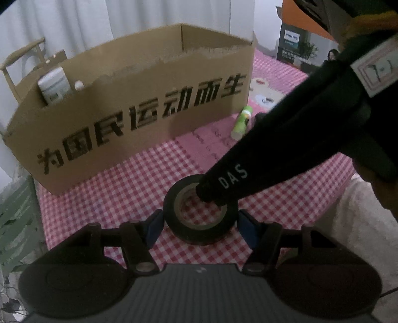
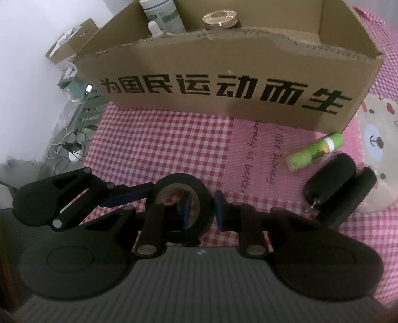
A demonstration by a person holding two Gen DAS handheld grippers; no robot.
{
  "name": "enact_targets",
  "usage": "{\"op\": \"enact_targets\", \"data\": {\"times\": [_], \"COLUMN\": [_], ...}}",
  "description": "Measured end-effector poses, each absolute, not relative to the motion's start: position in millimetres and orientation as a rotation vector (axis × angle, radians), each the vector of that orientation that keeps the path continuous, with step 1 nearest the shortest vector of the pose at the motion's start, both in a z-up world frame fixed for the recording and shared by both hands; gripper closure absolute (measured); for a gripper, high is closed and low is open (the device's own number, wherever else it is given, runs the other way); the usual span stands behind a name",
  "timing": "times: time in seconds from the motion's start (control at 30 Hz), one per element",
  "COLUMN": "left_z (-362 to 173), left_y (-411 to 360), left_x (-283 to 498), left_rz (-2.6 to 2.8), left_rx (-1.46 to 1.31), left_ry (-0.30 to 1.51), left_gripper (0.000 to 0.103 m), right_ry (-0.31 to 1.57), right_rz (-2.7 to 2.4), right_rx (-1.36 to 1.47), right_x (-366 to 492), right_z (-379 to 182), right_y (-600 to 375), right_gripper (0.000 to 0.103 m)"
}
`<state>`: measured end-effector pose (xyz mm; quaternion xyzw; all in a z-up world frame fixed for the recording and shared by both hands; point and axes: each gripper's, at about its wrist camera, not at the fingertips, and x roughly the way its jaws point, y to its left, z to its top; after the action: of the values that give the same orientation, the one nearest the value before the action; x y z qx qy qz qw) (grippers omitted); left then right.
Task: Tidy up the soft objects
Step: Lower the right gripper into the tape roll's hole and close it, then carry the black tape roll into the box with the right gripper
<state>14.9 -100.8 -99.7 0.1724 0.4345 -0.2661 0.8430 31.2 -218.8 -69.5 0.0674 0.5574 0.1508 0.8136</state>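
A black tape roll (image 1: 196, 231) lies flat on the pink checked cloth (image 1: 112, 193). My left gripper (image 1: 201, 220) straddles it, its blue pads (image 1: 155, 227) touching the roll's outer sides. My right gripper (image 1: 211, 196) reaches in from the right, with one fingertip in the roll's hole. In the right wrist view the right gripper (image 2: 203, 211) is shut on the wall of the tape roll (image 2: 206, 196), one pad inside the hole and one outside. A left gripper finger (image 2: 129, 195) touches the roll's left side.
An open cardboard box (image 1: 139, 99) with black lettering stands behind, holding a white bottle (image 1: 53, 85) and a gold-lidded jar (image 2: 219, 18). A green glue stick (image 2: 316, 151) and a black foam-handled item (image 2: 338, 181) lie to the right. Cables (image 2: 69, 149) lie left of the cloth.
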Motion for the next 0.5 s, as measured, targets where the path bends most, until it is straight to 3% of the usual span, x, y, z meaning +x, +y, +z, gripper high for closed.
{"op": "enact_targets", "data": {"times": [0.5], "left_z": [21], "left_y": [-107], "left_x": [36], "left_rz": [-0.519], "left_rx": [0.377], "left_ry": [0.638], "left_gripper": [0.037], "right_ry": [0.925], "right_rz": [0.392], "right_rx": [-0.003], "right_x": [49], "right_z": [62], "right_y": [-227], "right_gripper": [0.084]}}
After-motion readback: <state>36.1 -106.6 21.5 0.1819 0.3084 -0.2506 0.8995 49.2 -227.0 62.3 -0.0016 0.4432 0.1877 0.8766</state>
